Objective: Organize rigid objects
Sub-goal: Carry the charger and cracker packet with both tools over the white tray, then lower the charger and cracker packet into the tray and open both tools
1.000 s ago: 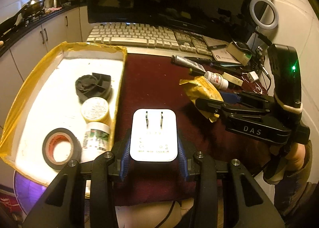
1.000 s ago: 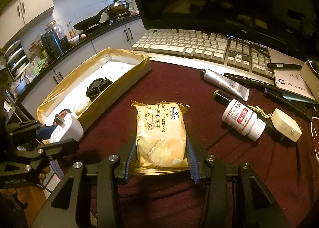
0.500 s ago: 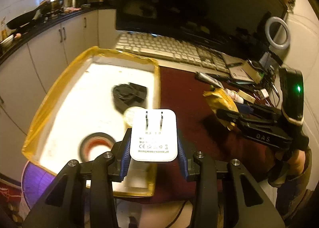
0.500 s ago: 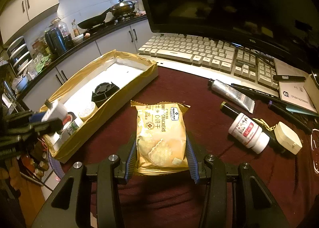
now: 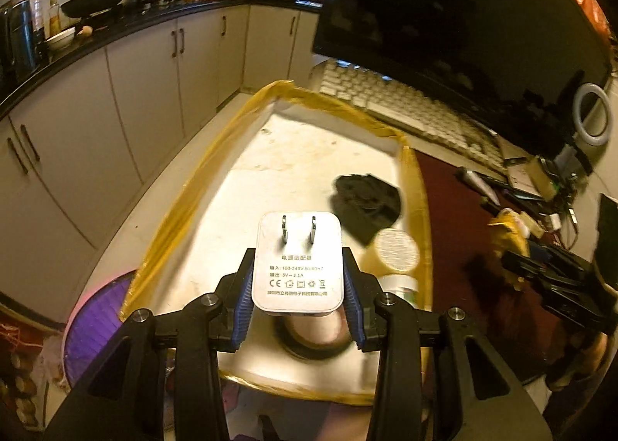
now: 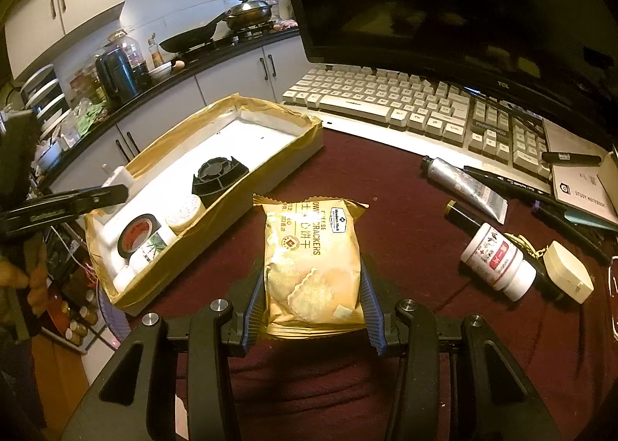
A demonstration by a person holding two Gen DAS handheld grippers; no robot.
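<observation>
My left gripper (image 5: 297,282) points steeply downward, its blue pads clamped on both sides of the white charger (image 5: 297,263) I'm carrying, prongs facing away from me. My right gripper (image 6: 313,298) tilts down at a similar angle, its jaws closed on the lower half of the cracker packet (image 6: 313,259). From the right wrist view, the left gripper reaches in from the left edge, with my hand (image 6: 27,275) wrapped round its handle below.

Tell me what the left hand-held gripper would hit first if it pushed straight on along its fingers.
Probably the bare white floor of the box. The left hand-held gripper, shut on the charger, points down over it. The tape roll lies just under the fingers; depth is unclear.
</observation>
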